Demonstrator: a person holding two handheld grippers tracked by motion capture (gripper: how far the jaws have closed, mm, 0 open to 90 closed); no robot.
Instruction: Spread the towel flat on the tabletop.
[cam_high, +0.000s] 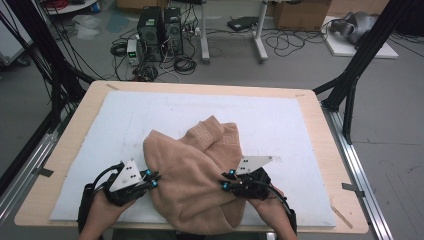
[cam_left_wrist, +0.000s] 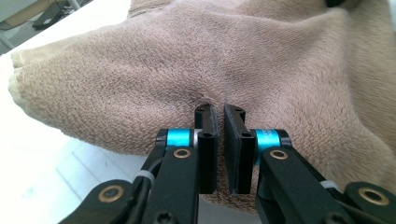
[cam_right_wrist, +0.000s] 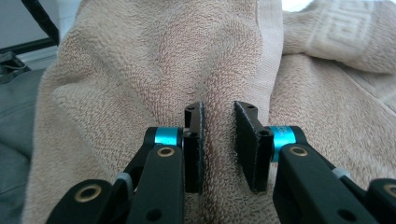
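Left gripper (cam_left_wrist: 219, 116): fingers pinch towel (cam_high: 195, 170) fold | right gripper (cam_right_wrist: 219, 126): narrow, nipping a ridge | towel: bunched at surface (cam_high: 75, 150) 6 o'clock; soft, limp, light; grab edges.

A lab; computer towers (cam_high: 160, 32), tangled floor cables (cam_high: 280, 42), black frame struts (cam_high: 357, 70).

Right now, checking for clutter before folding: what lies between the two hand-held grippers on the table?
Only the tan towel: in the high view it spans the whole stretch from the left hand-held gripper to the right hand-held gripper, each pinching a fold.
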